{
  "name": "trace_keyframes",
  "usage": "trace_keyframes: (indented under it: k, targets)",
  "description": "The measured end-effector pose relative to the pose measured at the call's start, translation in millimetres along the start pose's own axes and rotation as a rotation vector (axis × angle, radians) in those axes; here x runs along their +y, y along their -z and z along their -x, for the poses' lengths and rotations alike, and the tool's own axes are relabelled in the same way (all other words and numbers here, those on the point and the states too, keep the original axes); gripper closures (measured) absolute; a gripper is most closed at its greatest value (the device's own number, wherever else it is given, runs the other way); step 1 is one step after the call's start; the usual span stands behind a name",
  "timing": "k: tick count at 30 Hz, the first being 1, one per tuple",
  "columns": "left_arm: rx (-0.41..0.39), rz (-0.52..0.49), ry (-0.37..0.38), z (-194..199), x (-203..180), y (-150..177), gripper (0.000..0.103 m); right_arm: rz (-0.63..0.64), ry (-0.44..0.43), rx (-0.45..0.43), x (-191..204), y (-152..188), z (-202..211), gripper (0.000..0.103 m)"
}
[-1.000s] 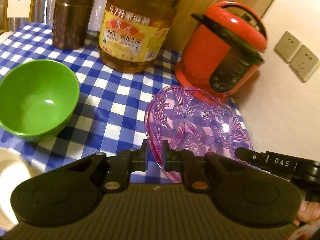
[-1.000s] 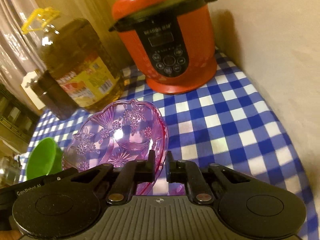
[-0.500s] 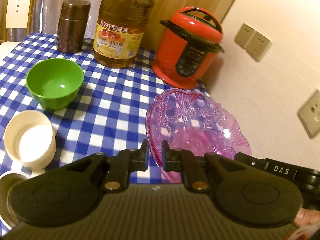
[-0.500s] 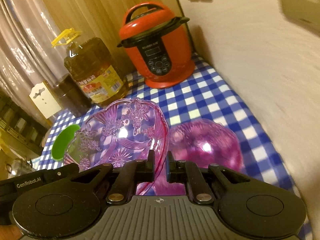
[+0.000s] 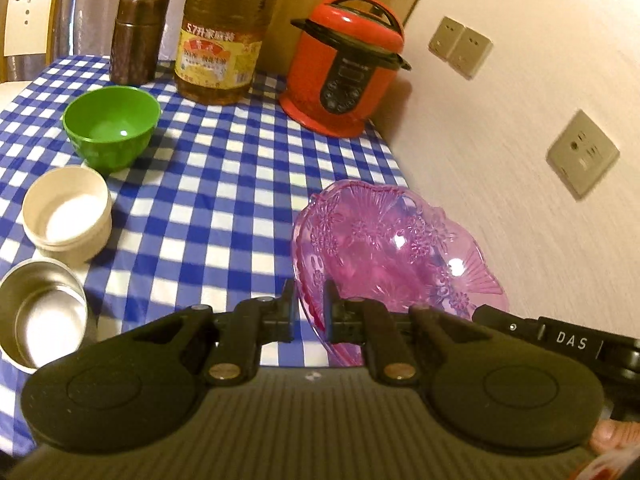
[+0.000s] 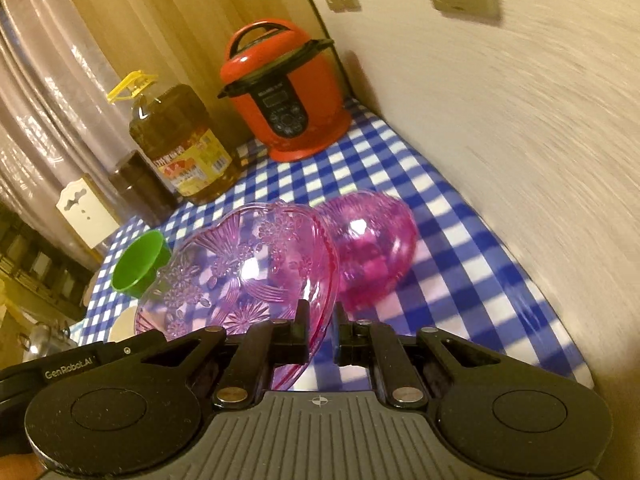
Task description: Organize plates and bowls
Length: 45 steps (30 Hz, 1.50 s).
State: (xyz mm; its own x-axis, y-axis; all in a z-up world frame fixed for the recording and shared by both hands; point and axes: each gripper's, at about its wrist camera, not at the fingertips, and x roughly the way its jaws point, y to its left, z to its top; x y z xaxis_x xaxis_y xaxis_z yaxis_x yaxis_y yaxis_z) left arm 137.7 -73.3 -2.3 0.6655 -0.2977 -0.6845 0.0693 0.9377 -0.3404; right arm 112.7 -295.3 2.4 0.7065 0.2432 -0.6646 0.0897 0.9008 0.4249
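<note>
Above checked cloth (image 5: 224, 184) | both tongs (image 5: 309, 312) (image 6: 322, 334) clamp pink dish (image 5: 384, 248) rim | green bowl (image 5: 112, 126) empty

A table in a blue-and-white checked cloth (image 5: 224, 184) lies ahead of the grippers. Far ahead stand a red cooker (image 5: 344, 76), oil bottle (image 5: 224, 36) and brown canister (image 5: 138, 36); left of the left gripper sit a green bowl (image 5: 110, 128), cream bowl (image 5: 66, 214) and steel bowl (image 5: 42, 316).
</note>
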Motion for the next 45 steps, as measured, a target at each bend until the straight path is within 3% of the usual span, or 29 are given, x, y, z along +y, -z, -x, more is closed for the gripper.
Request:
trace_keyframes:
  k: [9,20,35,45]
  targets:
    - [0.044,-0.022,0.011,3,-9,26,0.092,-0.007,0.025,0.012,-16,23,19,0.093]
    - [0.061,-0.041,0.015,-2,-17,29,0.092,-0.028,0.040,0.013,-25,29,23,0.093]
    - [0.081,-0.057,0.016,-25,-27,25,0.092,-0.037,0.060,0.009,-39,23,10,0.093]
    - [0.086,-0.065,0.017,-56,-36,7,0.092,-0.024,0.078,-0.003,-49,1,-12,0.093]
